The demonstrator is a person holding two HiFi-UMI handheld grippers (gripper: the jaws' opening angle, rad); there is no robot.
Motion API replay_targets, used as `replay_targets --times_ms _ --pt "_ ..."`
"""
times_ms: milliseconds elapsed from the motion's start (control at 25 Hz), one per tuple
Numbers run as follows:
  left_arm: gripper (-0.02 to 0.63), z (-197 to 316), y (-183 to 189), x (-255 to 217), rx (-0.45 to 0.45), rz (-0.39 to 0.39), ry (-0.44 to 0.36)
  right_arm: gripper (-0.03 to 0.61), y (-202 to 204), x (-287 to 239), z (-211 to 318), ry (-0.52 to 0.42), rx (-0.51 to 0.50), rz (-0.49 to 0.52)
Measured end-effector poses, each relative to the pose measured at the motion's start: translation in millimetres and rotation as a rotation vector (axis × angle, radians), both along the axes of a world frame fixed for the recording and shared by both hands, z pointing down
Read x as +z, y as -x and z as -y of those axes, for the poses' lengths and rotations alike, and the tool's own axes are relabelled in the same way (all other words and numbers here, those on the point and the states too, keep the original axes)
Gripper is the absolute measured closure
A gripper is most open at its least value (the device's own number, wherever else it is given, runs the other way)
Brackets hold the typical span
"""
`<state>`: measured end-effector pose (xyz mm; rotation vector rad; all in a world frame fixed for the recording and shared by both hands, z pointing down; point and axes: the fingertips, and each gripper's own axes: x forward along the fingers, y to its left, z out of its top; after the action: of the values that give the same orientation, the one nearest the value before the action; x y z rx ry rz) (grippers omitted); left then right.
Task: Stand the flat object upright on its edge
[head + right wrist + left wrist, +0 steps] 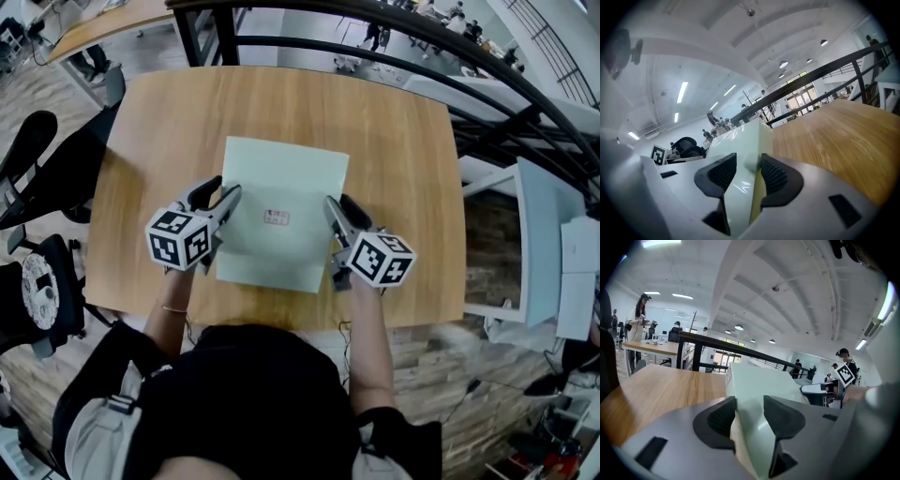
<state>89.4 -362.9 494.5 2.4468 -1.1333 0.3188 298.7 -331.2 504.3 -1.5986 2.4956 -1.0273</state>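
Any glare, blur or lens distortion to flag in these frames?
Head view: fisheye bows the table edges; light even, flat box sharp. Left gripper view: fingers and near box edge soft; ceiling lamps bloom. Right gripper view: sheen streaks on the box's glossy top; dark vignetted corners.

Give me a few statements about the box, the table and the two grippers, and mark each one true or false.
1. The box is pale green. True.
2. The box stands upright on its edge. False: it lies with its broad face up on the table.
3. A small label sits on the box's top face. True.
4. The left gripper is clear of the box. False: its jaws are closed on the box's left edge.
5. The right gripper grips the box's right edge. True.
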Motion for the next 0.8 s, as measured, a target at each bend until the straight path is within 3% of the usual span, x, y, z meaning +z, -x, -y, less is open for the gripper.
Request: replay_targets --times_ms 800 --pt "0.414 -3.7 -9.5 -46.7 -0.009 0.013 -0.091 0.416 -10.3 -47.8 2.4 -0.113 0.003 0.011"
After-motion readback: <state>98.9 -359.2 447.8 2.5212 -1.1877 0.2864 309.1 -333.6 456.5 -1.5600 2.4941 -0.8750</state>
